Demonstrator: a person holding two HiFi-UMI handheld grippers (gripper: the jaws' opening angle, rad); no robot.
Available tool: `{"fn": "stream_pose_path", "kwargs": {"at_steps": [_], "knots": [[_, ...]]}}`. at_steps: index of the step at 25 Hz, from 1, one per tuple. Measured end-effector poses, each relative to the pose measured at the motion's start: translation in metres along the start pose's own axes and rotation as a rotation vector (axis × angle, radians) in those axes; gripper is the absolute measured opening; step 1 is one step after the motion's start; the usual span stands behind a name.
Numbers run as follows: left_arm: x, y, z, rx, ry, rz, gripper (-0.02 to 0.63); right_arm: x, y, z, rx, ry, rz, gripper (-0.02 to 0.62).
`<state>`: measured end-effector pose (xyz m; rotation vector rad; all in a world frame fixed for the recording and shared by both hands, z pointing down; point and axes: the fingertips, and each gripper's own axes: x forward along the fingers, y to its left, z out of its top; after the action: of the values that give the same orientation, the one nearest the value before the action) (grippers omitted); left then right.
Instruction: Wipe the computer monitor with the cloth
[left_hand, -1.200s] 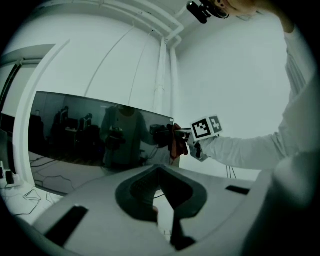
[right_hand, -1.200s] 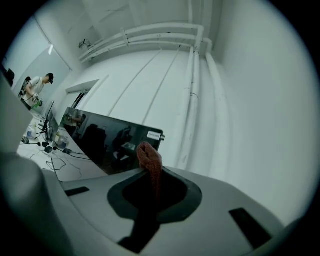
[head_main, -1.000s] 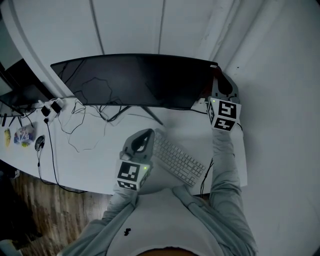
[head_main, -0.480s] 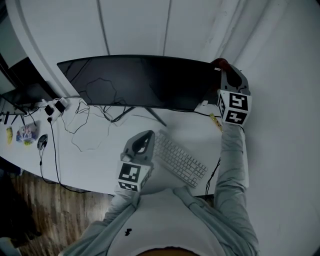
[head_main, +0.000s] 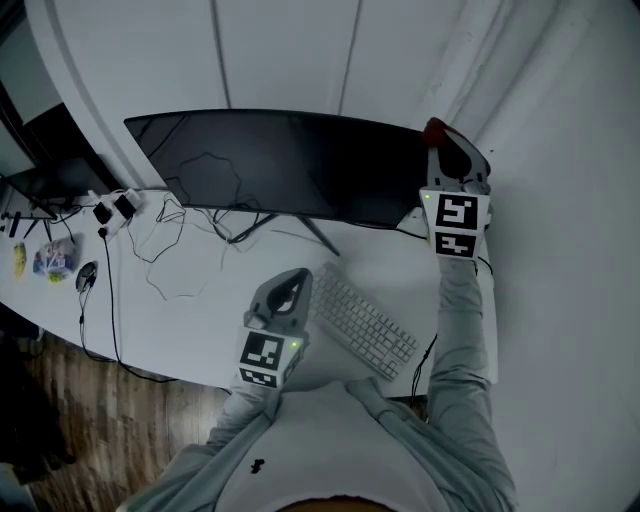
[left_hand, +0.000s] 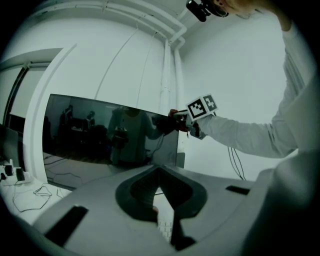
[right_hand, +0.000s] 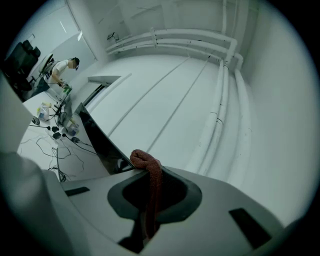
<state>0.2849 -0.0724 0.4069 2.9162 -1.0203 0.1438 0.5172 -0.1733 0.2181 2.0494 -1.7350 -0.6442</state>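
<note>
Red cloth (right_hand: 150, 172) in right tongs (right_hand: 146, 226)

Pale long sleeves (head_main: 455, 320) — grey grippers (head_main: 292, 280) (head_main: 447, 150), black-and-white marker cubes (head_main: 456, 226).

dim, bluish, flat light, soft shadows; both gripper views bulge and go black at corners.

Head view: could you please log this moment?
right gripper: shut on red knitted cloth, at black monitor's right edge | left gripper: shut, empty, near white keyboard
</note>
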Motion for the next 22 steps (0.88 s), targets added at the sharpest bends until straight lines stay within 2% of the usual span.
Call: {"fn": "stream_pose_path", "kwargs": {"at_steps": [4, 12, 22], "knots": [[-0.017, 0.02, -0.009, -0.026, 0.012, 0.049, 0.021, 0.01, 0.031, 0.021, -0.04, -0.006, 0.029, 0.032], [-0.06, 0.08, -0.012, -0.027, 0.013, 0.112, 0.021, 0.036, 0.119, 0.075, -0.02, -0.066, 0.134, 0.032], [-0.125, 0.188, -0.012, -0.015, 0.037, 0.116, 0.021, 0.075, 0.24, 0.153, 0.004, -0.102, 0.176, 0.032]]}}
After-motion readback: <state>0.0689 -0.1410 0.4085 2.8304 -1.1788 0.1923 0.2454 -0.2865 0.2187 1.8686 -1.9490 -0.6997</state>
